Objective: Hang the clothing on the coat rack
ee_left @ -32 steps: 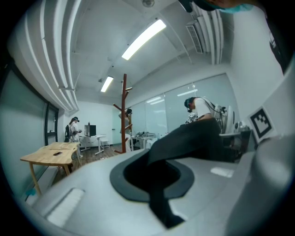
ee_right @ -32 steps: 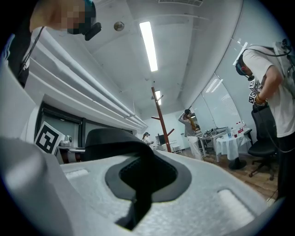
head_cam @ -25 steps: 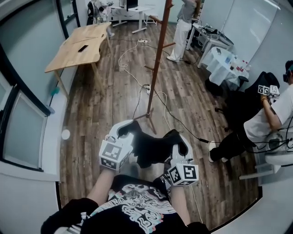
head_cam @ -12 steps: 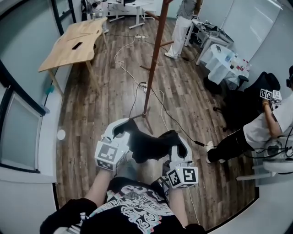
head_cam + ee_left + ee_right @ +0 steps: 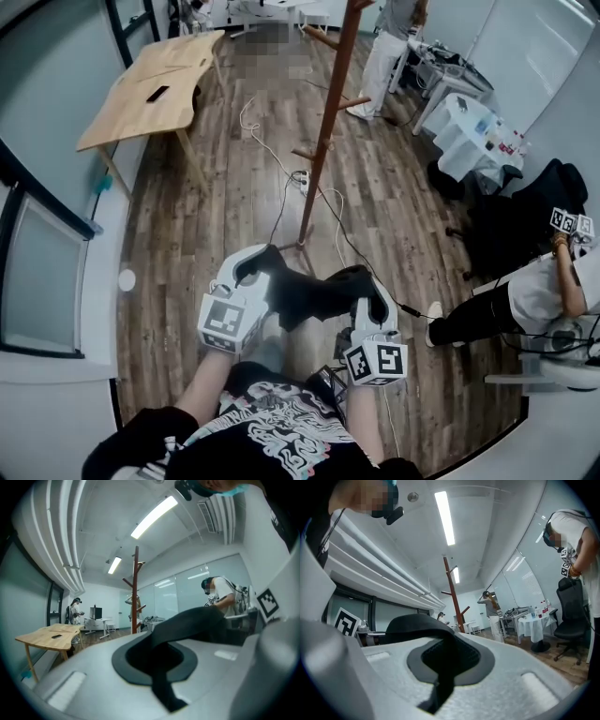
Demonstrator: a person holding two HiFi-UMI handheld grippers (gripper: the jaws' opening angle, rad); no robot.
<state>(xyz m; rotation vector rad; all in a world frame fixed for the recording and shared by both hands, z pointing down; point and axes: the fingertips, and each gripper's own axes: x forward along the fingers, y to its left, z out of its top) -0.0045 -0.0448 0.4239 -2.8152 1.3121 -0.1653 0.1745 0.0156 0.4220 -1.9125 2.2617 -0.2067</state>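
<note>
Left claw [image 5: 255, 272] and right claw [image 5: 371, 296] are each clamping shut on one end of the black garment [image 5: 309, 298], holding it slung between them near the coat rack [image 5: 323, 141]; approach step, apparently, next needing a lift onto a peg [image 5: 354, 100].

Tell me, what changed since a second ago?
The left claw and right claw carried the black clothing slightly closer to the coat rack. Both stayed shut on the clothing, stretched between them. The rack stands where it was.
</note>
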